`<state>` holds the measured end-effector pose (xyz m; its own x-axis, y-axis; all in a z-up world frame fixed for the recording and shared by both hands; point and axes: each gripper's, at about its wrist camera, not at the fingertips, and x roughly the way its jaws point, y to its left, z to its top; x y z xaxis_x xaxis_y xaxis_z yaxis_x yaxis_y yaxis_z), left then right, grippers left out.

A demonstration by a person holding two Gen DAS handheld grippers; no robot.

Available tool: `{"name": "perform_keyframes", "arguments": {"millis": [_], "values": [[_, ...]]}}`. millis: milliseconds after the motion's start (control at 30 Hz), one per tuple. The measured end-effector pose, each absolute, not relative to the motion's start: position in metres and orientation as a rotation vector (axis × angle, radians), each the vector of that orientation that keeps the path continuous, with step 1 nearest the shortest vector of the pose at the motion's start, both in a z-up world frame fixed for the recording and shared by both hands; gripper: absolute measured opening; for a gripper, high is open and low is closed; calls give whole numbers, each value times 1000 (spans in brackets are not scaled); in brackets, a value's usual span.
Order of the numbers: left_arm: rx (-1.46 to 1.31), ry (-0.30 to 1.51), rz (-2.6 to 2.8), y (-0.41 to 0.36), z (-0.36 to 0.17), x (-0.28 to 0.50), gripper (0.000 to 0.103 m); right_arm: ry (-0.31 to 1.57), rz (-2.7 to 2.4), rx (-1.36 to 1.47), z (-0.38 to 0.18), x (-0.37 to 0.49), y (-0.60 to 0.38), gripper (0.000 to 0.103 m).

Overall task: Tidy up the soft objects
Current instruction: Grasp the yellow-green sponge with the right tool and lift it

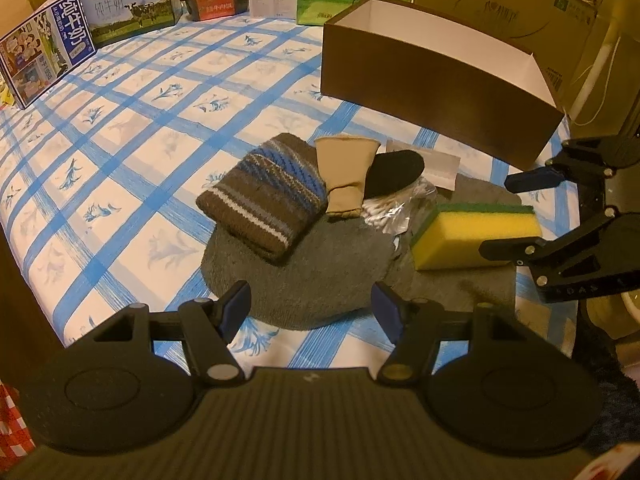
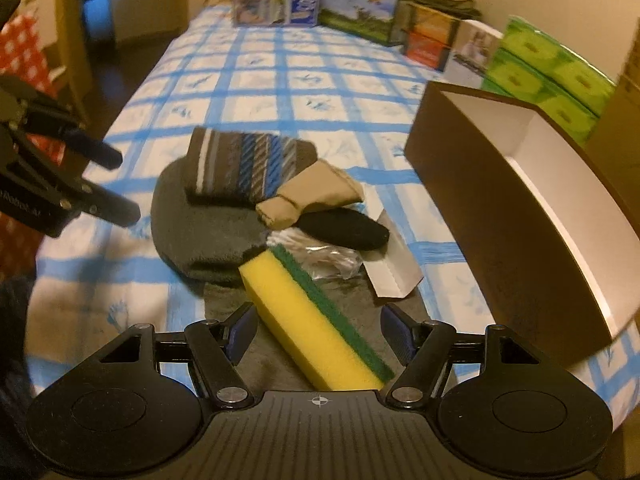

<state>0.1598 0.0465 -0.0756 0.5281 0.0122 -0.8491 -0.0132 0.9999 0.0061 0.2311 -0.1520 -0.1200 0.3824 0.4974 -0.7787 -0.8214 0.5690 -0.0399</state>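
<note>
- Nothing looks sorted yet, judging by the layout: the brown box [image 1: 436,80] shows only bare white inner walls where visible, and all the soft things lie in one heap in front of it on the tabletop [image 1: 132,128].
- In the heap, in front of the box: a striped knit piece [image 1: 264,204] on a grey cloth [image 1: 312,276], a beige sock [image 1: 346,178] touching it, a black sock [image 1: 396,172], and a yellow sponge [image 2: 316,332] nearest the box's right end.
- The right claw [image 2: 318,330] stands wide, straddling the sponge; its pads look clear of it.
- The left claw [image 1: 310,306] stands wide and empty over the grey cloth's near edge.
- Left, as I judge: every item still needs moving.
- The box floor is hidden; a crinkled clear wrapper [image 1: 394,212] and white paper [image 2: 394,272] are hard to identify.
</note>
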Motion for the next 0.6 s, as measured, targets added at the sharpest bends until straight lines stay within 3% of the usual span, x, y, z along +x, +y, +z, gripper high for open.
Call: {"name": "perform_keyframes", "arguments": {"millis": [267, 300, 367, 600], "values": [[4, 1026, 18, 47, -82, 161, 64, 814, 944, -598, -138, 236, -143, 66], [5, 1025, 18, 47, -82, 161, 64, 812, 950, -604, -139, 236, -143, 64], [7, 1021, 15, 47, -83, 161, 64, 813, 955, -616, -141, 234, -143, 47], [18, 1005, 12, 47, -82, 163, 64, 777, 956, -581, -131, 228, -152, 40]]}}
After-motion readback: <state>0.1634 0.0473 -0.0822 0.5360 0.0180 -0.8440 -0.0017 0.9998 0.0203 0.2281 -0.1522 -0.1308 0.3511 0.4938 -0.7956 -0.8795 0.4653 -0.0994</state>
